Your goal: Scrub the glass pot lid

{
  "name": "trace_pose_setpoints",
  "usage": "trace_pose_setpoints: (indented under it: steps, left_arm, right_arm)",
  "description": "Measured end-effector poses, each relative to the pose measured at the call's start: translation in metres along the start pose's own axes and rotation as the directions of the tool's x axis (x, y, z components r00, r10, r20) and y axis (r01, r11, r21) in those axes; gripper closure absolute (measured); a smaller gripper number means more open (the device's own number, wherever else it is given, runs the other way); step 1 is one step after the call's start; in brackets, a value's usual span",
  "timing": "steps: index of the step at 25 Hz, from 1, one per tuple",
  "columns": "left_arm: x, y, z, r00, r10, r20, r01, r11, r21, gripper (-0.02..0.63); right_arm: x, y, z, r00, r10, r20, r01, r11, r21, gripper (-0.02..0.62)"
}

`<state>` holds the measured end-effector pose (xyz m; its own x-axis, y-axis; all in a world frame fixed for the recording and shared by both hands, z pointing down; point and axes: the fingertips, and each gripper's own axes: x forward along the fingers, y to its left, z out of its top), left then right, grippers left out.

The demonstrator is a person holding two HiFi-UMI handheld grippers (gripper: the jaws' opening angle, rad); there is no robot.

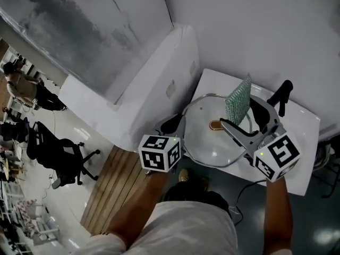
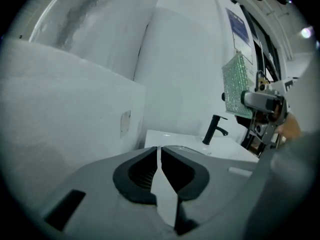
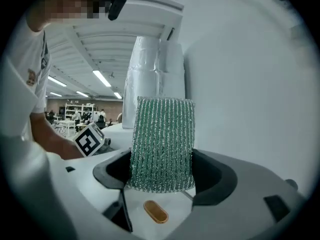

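Head view: the glass pot lid lies flat on the tabletop, right under the right gripper; the left gripper sits just beside its left rim.
Left gripper view: jaws pressed together, nothing between them.
Right gripper view: jaws pinching an upright green scrub pad, with the lid handle straight below.

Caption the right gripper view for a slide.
Right gripper clamps a green scrub pad upright above the brown knob of the glass pot lid.

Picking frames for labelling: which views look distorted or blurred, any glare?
Both gripper views: fisheye bending, dark corners. Left gripper view: hazy, faucet soft. Right gripper view: scouring pad crisp. Head view: sharp, only mild sheen on the glass lid.
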<state>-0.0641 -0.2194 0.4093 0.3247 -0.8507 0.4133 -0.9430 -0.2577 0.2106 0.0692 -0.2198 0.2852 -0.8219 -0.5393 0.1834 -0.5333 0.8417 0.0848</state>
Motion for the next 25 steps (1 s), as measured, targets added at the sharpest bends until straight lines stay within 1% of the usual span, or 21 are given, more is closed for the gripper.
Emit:
trace_pose_setpoints:
  steps: [2,4,6,8,9,11,15,18,23,25]
  left_arm:
    - [0.005,0.005,-0.007,0.999,0.001,-0.035,-0.002,0.999,-0.033,0.588]
    - [0.009,0.007,-0.013,0.998,-0.004,-0.066,0.000,0.998,-0.059,0.586]
    - [0.013,0.007,-0.018,0.996,-0.012,-0.090,0.006,0.997,-0.074,0.571]
    - [0.017,0.009,-0.023,0.993,-0.019,-0.115,0.009,0.996,-0.087,0.511]
    - [0.020,0.009,-0.027,0.992,-0.022,-0.128,0.010,0.996,-0.092,0.495]
    - [0.025,0.010,-0.034,0.987,-0.030,-0.157,0.014,0.995,-0.100,0.468]
    - [0.031,0.013,-0.044,0.978,-0.047,-0.203,0.021,0.992,-0.128,0.424]
    - [0.032,0.016,-0.052,0.970,-0.062,-0.235,0.024,0.986,-0.163,0.399]
    - [0.037,0.019,-0.067,0.955,-0.091,-0.283,0.029,0.976,-0.217,0.387]
    - [0.039,0.018,-0.074,0.948,-0.101,-0.302,0.032,0.974,-0.226,0.383]
  right_arm:
    - [0.013,-0.003,-0.007,0.996,0.049,-0.076,-0.053,0.998,-0.042,0.247]
    - [0.025,-0.005,-0.016,0.982,0.098,-0.159,-0.112,0.990,-0.085,0.247]
    - [0.037,-0.007,-0.025,0.959,0.140,-0.247,-0.177,0.975,-0.133,0.247]
    - [0.051,-0.007,-0.036,0.921,0.185,-0.343,-0.256,0.950,-0.176,0.247]
    - [0.057,-0.006,-0.042,0.896,0.206,-0.392,-0.300,0.934,-0.195,0.247]
    - [0.069,-0.003,-0.058,0.838,0.241,-0.489,-0.389,0.893,-0.227,0.247]
    - [0.089,-0.003,-0.085,0.717,0.266,-0.644,-0.531,0.807,-0.258,0.247]
    - [0.101,-0.001,-0.101,0.632,0.284,-0.721,-0.609,0.757,-0.236,0.247]
    - [0.118,0.001,-0.131,0.493,0.285,-0.822,-0.717,0.668,-0.199,0.247]
    - [0.122,0.003,-0.143,0.438,0.275,-0.856,-0.745,0.644,-0.174,0.247]
